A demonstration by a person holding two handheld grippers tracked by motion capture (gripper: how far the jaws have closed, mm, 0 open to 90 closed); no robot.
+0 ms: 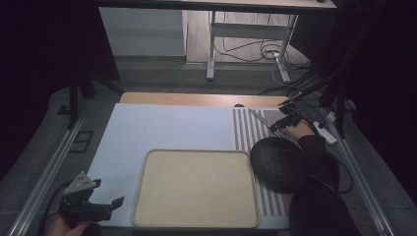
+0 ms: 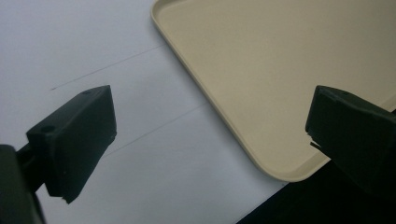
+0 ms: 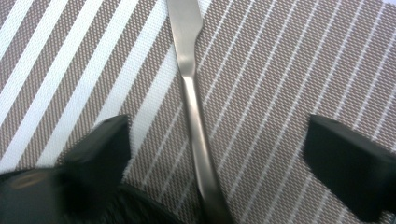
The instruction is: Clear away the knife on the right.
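A metal table knife (image 3: 191,93) lies flat on a brown and white striped placemat (image 3: 280,70). My right gripper (image 3: 215,144) hovers just over it, open, one jaw on each side of the handle and neither touching it. From above, the knife (image 1: 260,119) lies at the far end of the placemat (image 1: 244,135), with my right gripper (image 1: 280,125) beside it. My left gripper (image 1: 109,191) rests open at the near left corner of the table, holding nothing. Between its jaws, the left gripper (image 2: 210,126) looks onto the white table cover and a corner of a beige tray (image 2: 280,70).
The beige tray (image 1: 196,189) sits empty at the near middle of the white cover (image 1: 162,128). A dark round ribbed bowl-like object (image 1: 276,163) stands on the placemat between the tray and my right forearm. Cables and desk legs lie beyond the table's far edge.
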